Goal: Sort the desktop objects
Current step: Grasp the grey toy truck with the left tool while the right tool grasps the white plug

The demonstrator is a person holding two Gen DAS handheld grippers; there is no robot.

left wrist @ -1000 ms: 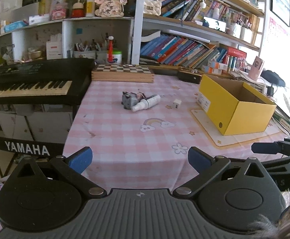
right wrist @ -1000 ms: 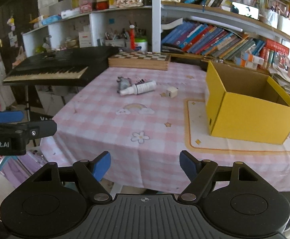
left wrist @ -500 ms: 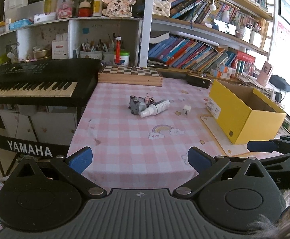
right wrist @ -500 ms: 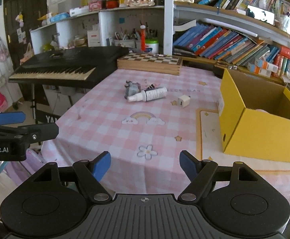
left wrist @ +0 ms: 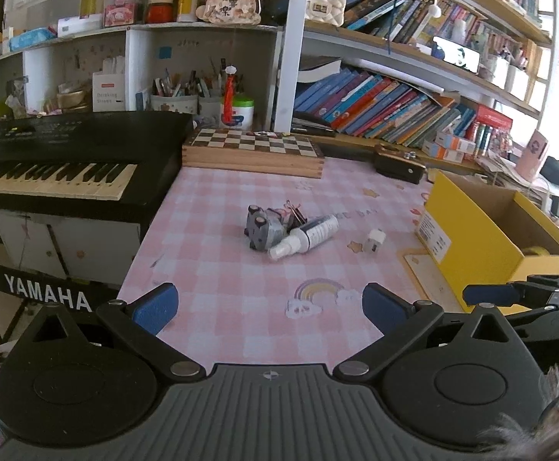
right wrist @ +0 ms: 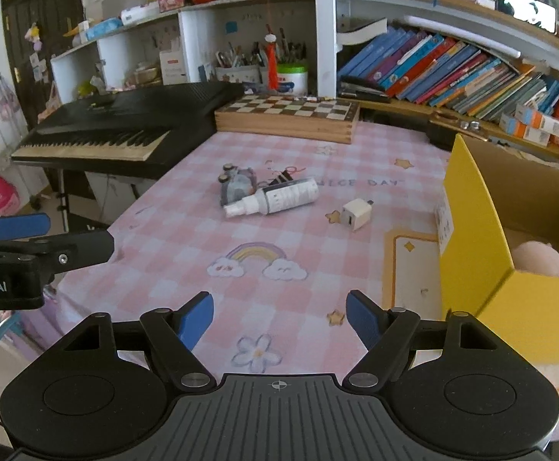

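Open pink-checked tablecloth [right wrist: 279, 238] stretches from the near table edge to a tight cluster at mid-table, where a white spray bottle [right wrist: 275, 199] lies touching a grey toy car [right wrist: 235, 184] and binder clips [right wrist: 279, 178], with a small white plug cube [right wrist: 356, 213] lying apart to their right; a clear lane runs between bottle and cube. The yellow box [right wrist: 479, 253] walls off the right side, its top open. A chessboard case [left wrist: 252, 151] blocks the far edge, and the black keyboard [left wrist: 60, 157] borders the left

Both tongs [left wrist: 270, 305] nearer the bottle [left wrist: 305, 236]
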